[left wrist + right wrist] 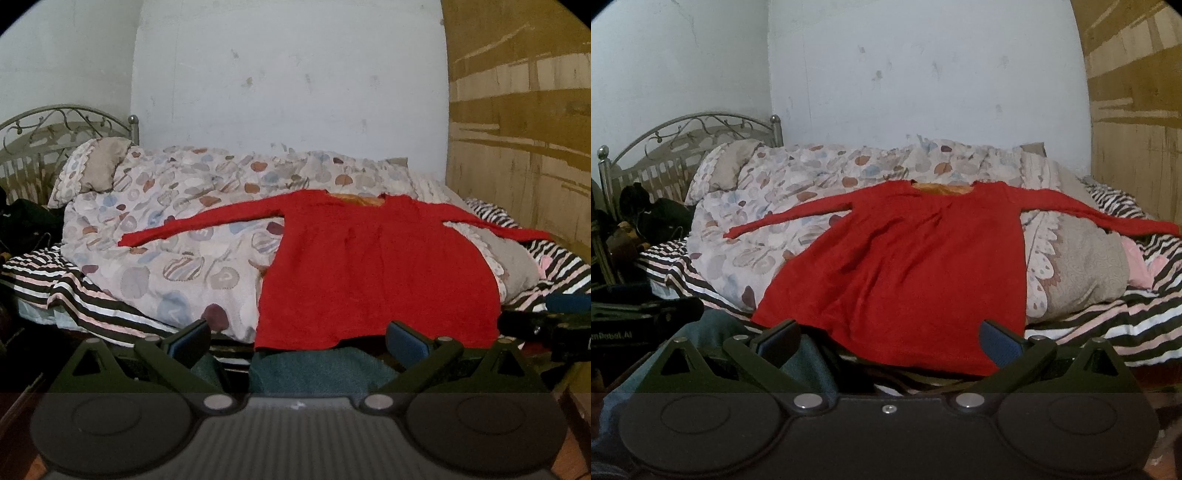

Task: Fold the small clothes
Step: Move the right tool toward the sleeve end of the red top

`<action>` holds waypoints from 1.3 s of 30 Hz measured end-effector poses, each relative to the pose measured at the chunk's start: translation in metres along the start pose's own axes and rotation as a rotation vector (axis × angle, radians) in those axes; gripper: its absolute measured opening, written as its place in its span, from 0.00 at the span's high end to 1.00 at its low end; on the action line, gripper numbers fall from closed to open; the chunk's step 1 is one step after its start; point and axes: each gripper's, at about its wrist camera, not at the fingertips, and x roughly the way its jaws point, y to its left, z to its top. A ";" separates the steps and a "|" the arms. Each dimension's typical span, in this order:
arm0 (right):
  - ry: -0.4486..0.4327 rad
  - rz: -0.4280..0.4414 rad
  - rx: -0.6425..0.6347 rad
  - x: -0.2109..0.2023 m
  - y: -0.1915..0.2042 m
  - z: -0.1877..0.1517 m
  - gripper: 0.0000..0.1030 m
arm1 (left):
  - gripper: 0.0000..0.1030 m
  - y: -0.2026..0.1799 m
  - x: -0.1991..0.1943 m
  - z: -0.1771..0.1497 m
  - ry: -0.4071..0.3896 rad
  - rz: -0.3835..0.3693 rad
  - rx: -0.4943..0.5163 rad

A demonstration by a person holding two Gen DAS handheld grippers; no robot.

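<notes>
Grippers (299, 341) (890, 341) agape, hem (886, 354) half-hidden.

Red top (376, 273) hem reachable (front unobstructed); pillow (1082, 258) flanks right.

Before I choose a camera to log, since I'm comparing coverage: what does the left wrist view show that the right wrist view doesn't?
Only the left wrist view shows the right gripper at its right edge, seen from the side. Only the right wrist view shows the left gripper at its left edge, the pink cloth and the headboard's near post. Both share the red long-sleeved top spread flat on the patterned duvet, sleeves out, and open jaws short of its hem.
</notes>
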 end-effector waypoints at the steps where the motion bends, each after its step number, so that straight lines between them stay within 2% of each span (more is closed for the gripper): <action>1: 0.009 0.003 0.008 0.001 -0.003 0.003 0.00 | 0.00 0.001 0.001 0.002 0.012 0.001 0.004; 5: 0.091 -0.050 0.045 0.011 -0.013 0.015 0.00 | 0.00 -0.002 0.020 0.012 0.075 0.016 0.038; 8: 0.166 -0.177 0.056 0.024 -0.020 0.026 0.00 | 0.00 -0.009 0.034 0.026 0.080 -0.002 0.048; 11: 0.184 -0.265 0.056 0.031 -0.030 0.033 0.00 | 0.00 -0.012 0.048 0.042 0.080 -0.043 0.044; 14: 0.201 -0.314 0.074 0.036 -0.042 0.043 0.00 | 0.00 -0.018 0.063 0.058 0.078 -0.062 0.045; 20: 0.203 -0.341 0.030 0.051 -0.062 0.061 0.00 | 0.00 -0.034 0.102 0.086 0.118 -0.084 0.097; 24: 0.224 -0.358 0.003 0.076 -0.076 0.068 0.00 | 0.00 -0.043 0.129 0.096 0.150 -0.088 0.106; 31: 0.274 -0.377 0.037 0.125 -0.103 0.077 0.00 | 0.00 -0.053 0.187 0.108 0.226 -0.073 0.119; 34: 0.275 -0.376 0.052 0.140 -0.112 0.082 0.00 | 0.00 -0.055 0.215 0.113 0.261 -0.075 0.105; 36: 0.264 -0.345 0.059 0.149 -0.119 0.086 0.00 | 0.00 -0.056 0.236 0.115 0.293 -0.088 0.078; 39: 0.208 -0.330 0.064 0.155 -0.126 0.088 0.00 | 0.00 -0.057 0.265 0.119 0.342 -0.110 0.036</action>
